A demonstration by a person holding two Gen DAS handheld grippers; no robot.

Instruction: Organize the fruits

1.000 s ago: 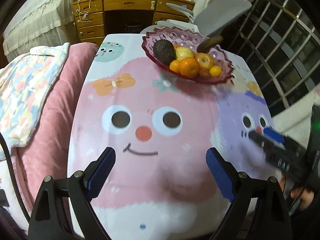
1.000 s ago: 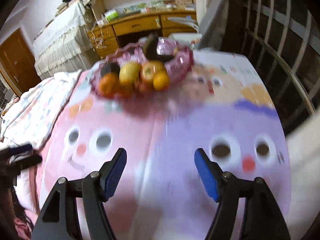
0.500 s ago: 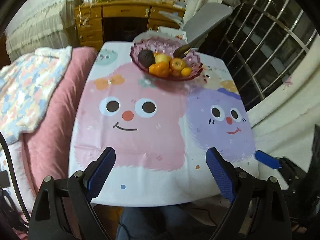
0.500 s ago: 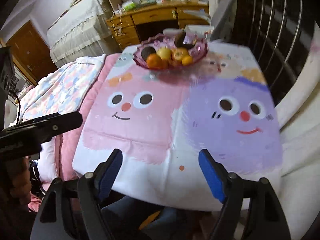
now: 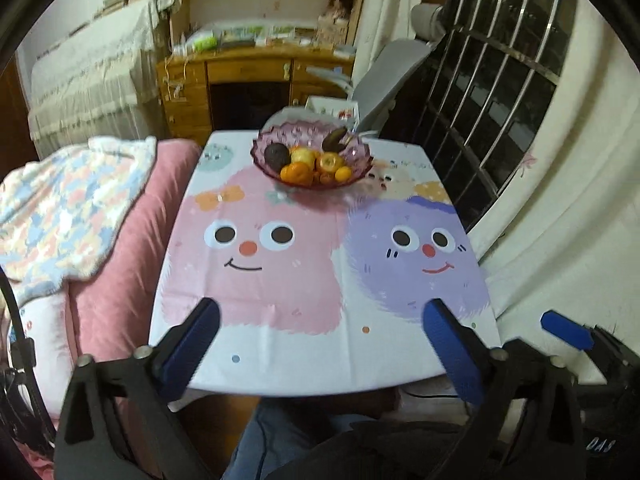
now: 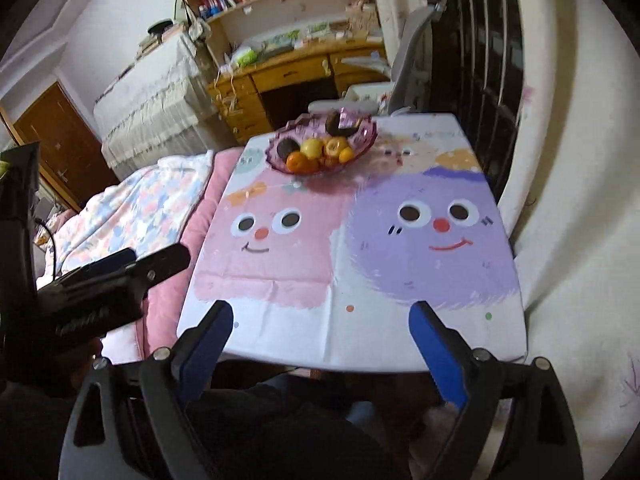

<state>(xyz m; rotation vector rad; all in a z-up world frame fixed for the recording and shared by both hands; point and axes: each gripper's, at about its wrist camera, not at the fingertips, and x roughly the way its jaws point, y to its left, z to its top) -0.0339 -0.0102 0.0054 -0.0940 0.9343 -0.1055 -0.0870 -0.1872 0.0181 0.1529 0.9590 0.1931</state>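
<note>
A scalloped bowl of purple-pink glass [image 5: 311,160] stands at the far end of the table [image 5: 320,344], which is spread with a cloth printed with a pink and a purple cartoon face. The bowl holds the fruits: a dark brown avocado [image 5: 277,154], a yellow round fruit [image 5: 302,156], an orange mandarin [image 5: 296,173] at the front, a yellow-red apple [image 5: 329,161] and a small orange citrus [image 5: 343,175]. A second dark fruit [image 5: 335,138] leans on the back rim, partly hidden by something shiny; what that is cannot be made out. A small reddish fruit between the mandarin and the citrus is too hidden to name.

The left gripper [image 5: 320,344] hangs over the near table edge, its blue-padded jaws opening wide with nothing between them. The right gripper [image 6: 320,340] is likewise over the near edge, jaws opening, empty. In the left view only one blue fingertip of the right gripper shows at the right border. The person's legs [image 5: 280,432] are mostly cut off under the table. The wooden desk [image 5: 248,76] behind is blurred.
</note>
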